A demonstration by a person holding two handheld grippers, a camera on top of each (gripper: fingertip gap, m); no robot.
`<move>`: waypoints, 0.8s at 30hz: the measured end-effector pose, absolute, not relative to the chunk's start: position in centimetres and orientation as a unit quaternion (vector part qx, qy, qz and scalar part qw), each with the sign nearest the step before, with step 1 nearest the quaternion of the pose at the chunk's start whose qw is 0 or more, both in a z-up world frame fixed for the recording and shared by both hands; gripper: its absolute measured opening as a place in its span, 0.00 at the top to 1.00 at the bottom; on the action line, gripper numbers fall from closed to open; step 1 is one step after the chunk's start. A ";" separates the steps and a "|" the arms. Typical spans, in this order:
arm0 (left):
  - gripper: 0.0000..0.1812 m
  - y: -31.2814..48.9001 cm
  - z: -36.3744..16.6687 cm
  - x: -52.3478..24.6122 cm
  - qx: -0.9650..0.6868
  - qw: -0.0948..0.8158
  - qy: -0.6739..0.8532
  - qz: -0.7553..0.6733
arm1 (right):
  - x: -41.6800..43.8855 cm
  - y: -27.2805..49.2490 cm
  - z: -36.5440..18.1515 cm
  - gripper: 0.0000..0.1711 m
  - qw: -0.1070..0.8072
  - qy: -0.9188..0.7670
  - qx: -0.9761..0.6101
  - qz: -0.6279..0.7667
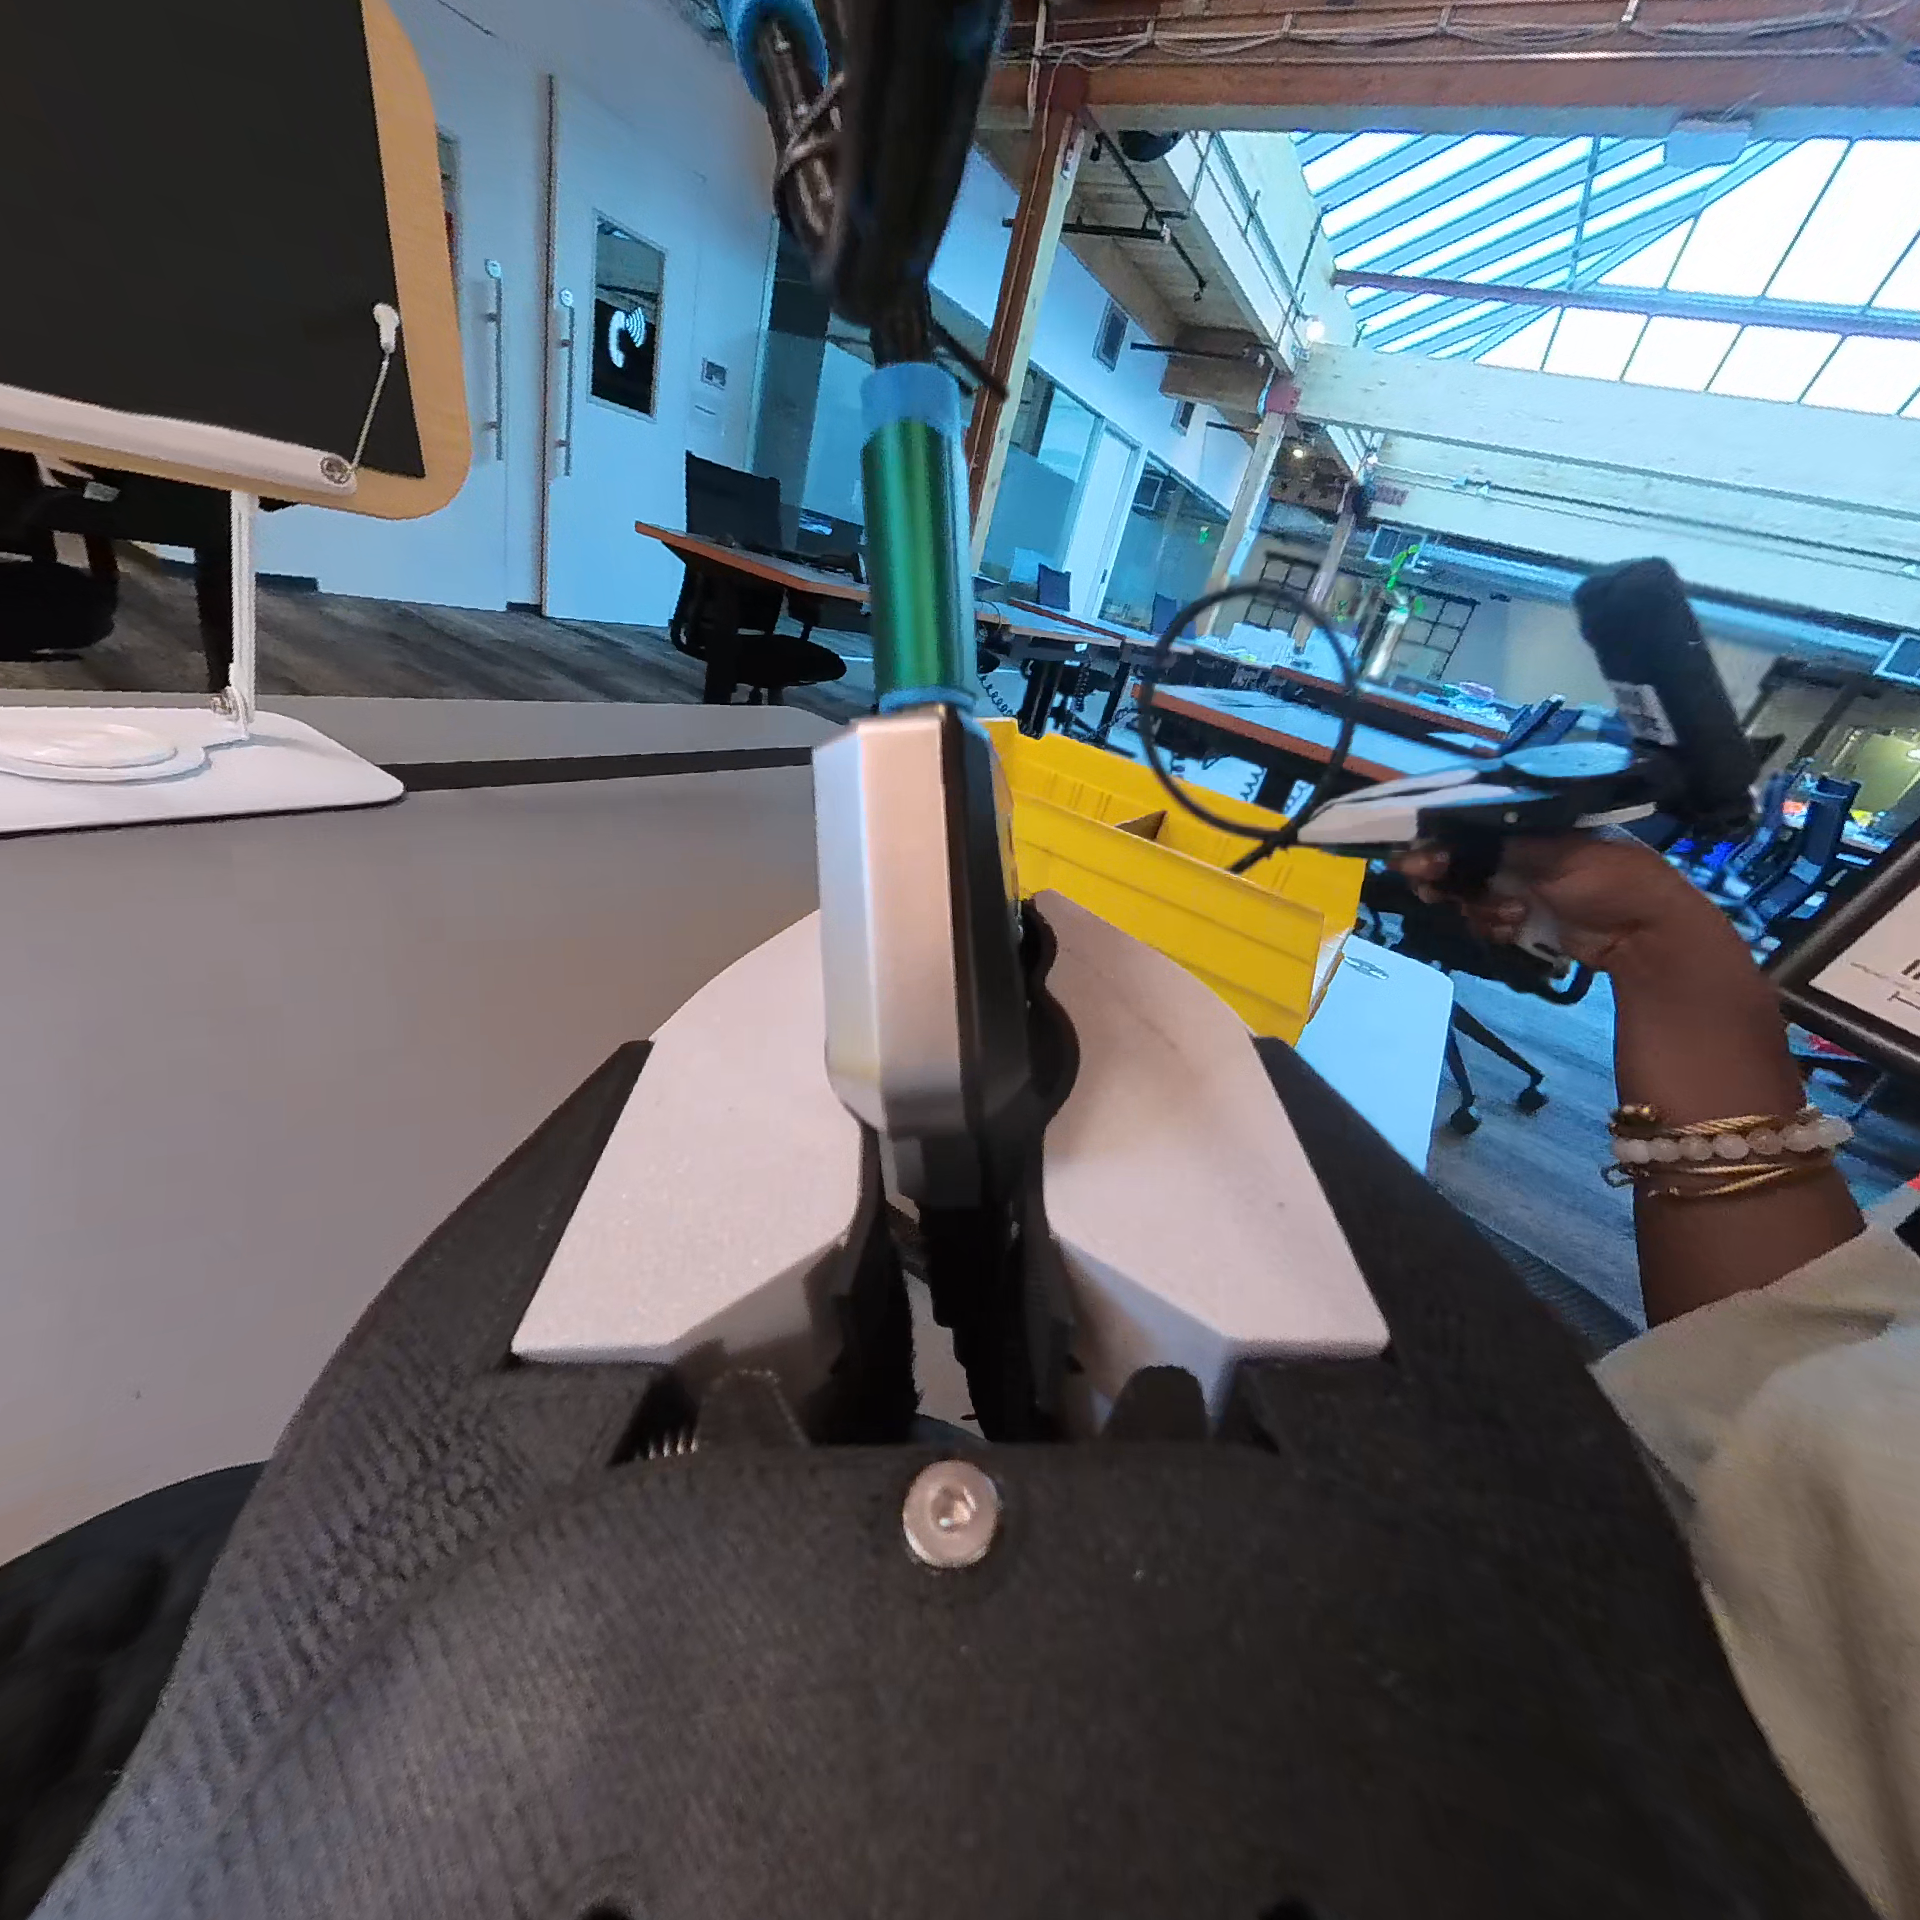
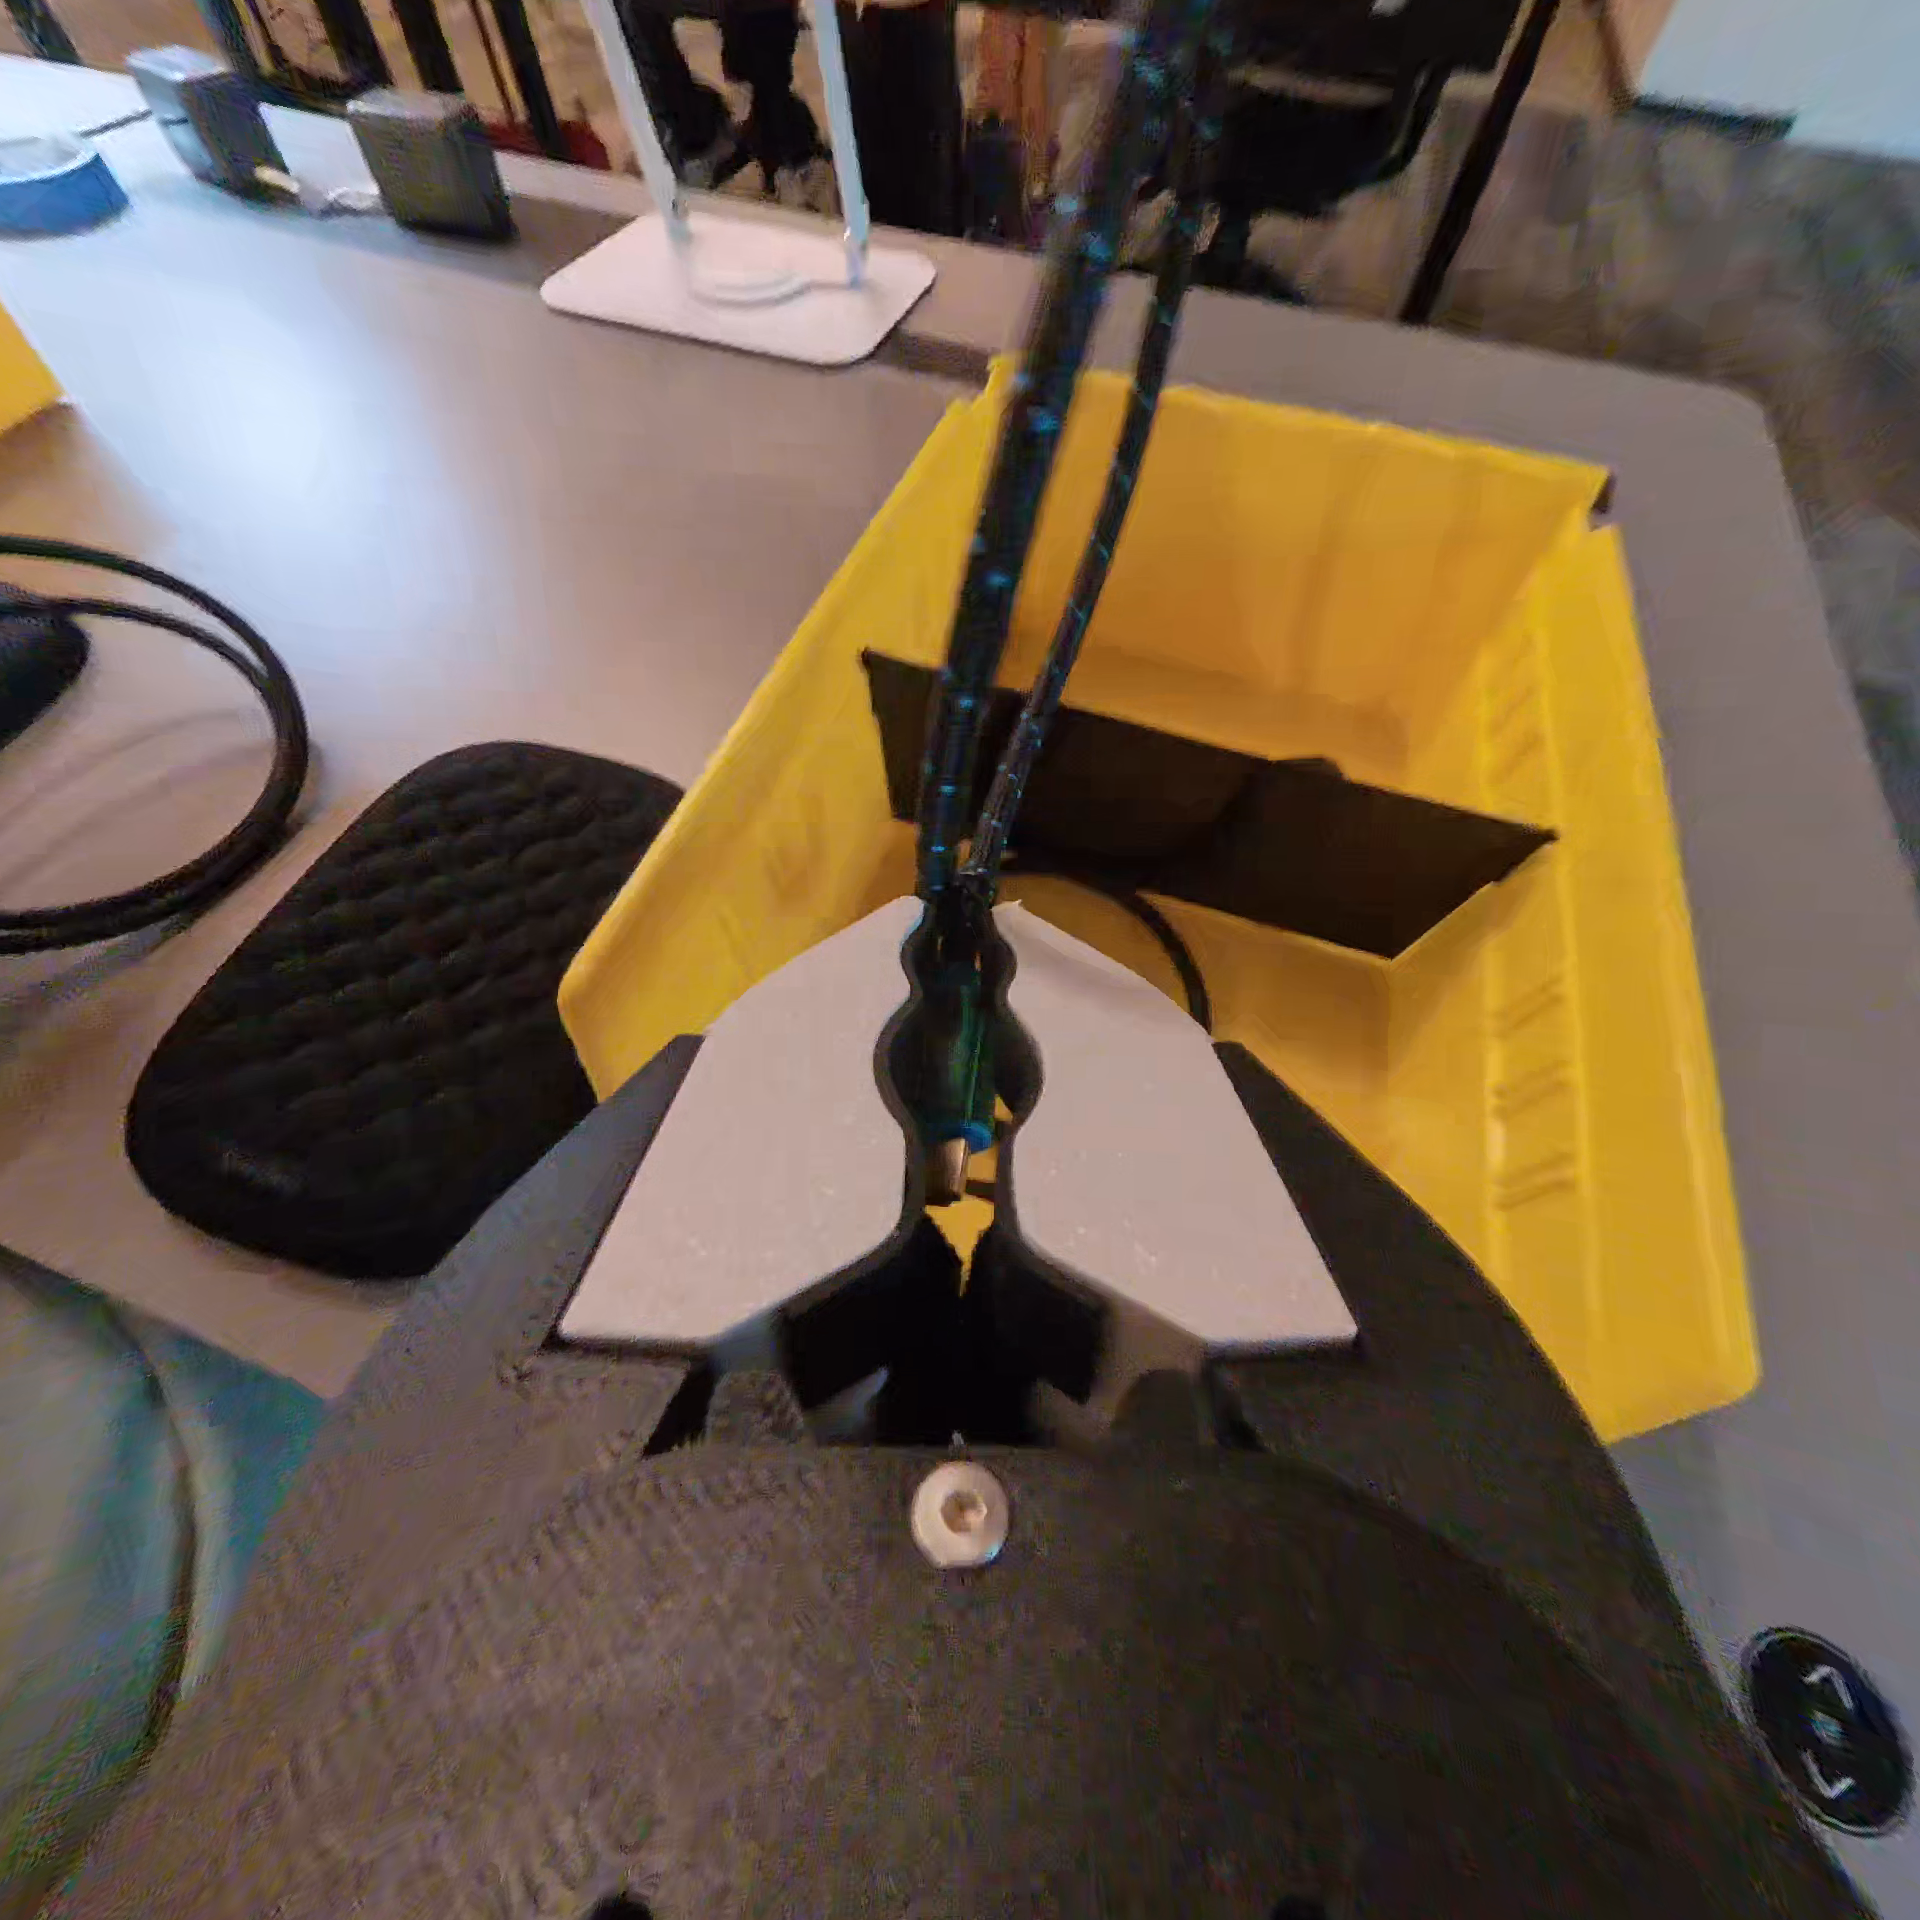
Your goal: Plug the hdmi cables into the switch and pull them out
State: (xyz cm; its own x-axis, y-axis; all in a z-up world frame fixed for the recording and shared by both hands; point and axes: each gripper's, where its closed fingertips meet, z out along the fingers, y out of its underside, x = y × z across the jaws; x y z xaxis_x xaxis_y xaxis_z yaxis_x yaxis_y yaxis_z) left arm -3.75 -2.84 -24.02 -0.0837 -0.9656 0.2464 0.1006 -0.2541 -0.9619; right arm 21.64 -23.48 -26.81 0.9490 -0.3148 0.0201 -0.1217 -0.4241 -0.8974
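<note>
In the left wrist view my left gripper (image 1: 1023, 914) is shut on a silver and black HDMI switch (image 1: 894, 935), held upright above the grey table. A green-bodied HDMI connector (image 1: 920, 561) sits in the switch's top end, and its dark cable runs up out of frame. My right gripper (image 1: 1320, 821) shows farther right in a person's hand, with a thin black cable loop (image 1: 1247, 717) at its tips. In the right wrist view the right gripper (image 2: 961, 909) is shut on a green HDMI plug (image 2: 951, 1060). Two braided cables (image 2: 1039, 499) rise from the plug.
A yellow bin (image 2: 1558, 935) with a black divider (image 2: 1299, 831) lies under the right gripper and shows behind the switch (image 1: 1174, 894). A black padded wrist rest (image 2: 384, 997), a coiled black cable (image 2: 260, 748) and a white stand base (image 2: 743, 291) lie on the table. The tips of one gripper are about 35 cm away from the tips of the other.
</note>
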 end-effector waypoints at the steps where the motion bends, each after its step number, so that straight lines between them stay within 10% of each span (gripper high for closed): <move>1: 0.87 -2.9 -24.0 -3.8 -0.512 0.444 0.426 -0.599 | 21.4 -23.5 -27.7 0.96 0.508 0.129 -0.849 -0.070; 5: 0.87 -2.8 -24.1 -3.7 -0.513 0.450 0.435 -0.587 | 22.8 -24.3 -30.0 0.90 0.470 0.163 -0.865 -0.068; 9: 0.87 -2.5 -24.3 -3.8 -0.517 0.446 0.430 -0.591 | 24.5 -24.9 -28.7 0.49 0.494 0.160 -0.843 -0.143; 15: 0.86 -2.2 -24.6 -3.8 -0.524 0.444 0.426 -0.589 | 22.7 -23.7 -23.0 0.17 0.623 0.116 -0.760 -0.143; 24: 0.86 -2.1 -24.6 -3.8 -0.524 0.447 0.428 -0.585 | 24.4 -23.7 -17.9 0.15 0.738 0.253 -0.611 -0.133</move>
